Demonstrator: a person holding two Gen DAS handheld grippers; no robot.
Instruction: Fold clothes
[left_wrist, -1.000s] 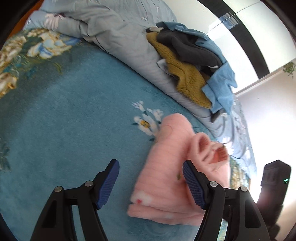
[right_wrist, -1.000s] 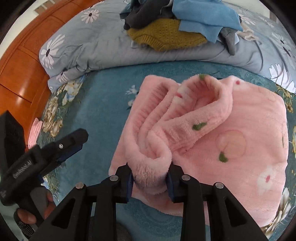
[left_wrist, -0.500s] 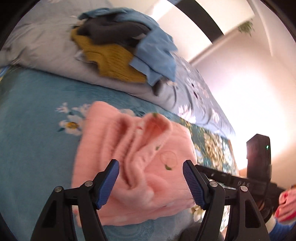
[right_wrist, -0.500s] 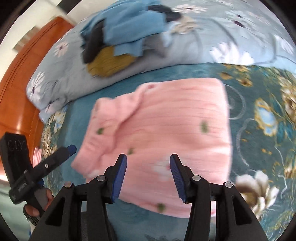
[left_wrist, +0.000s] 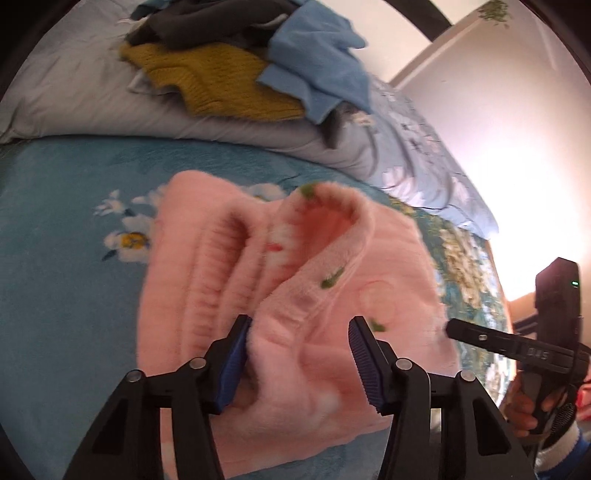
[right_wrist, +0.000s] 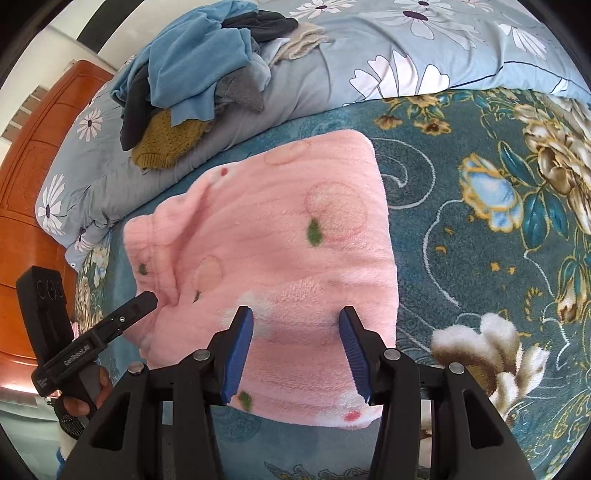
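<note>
Beyond the fingers, passage is blocked by the duvet (right_wrist: 295, 99) and the clothes pile (right_wrist: 192, 81) heaped on it. Right of the right fingers (right_wrist: 352, 350), open blanket (right_wrist: 461, 258) is left free.

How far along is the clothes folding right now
Partly done: the pink fleece garment lies folded over on the teal blanket. In hand: the left hand-held gripper is closing around a bunched fold of it; the right hand-held gripper hovers open above. Left: the pile of clothes on the grey duvet looks unfolded.
</note>
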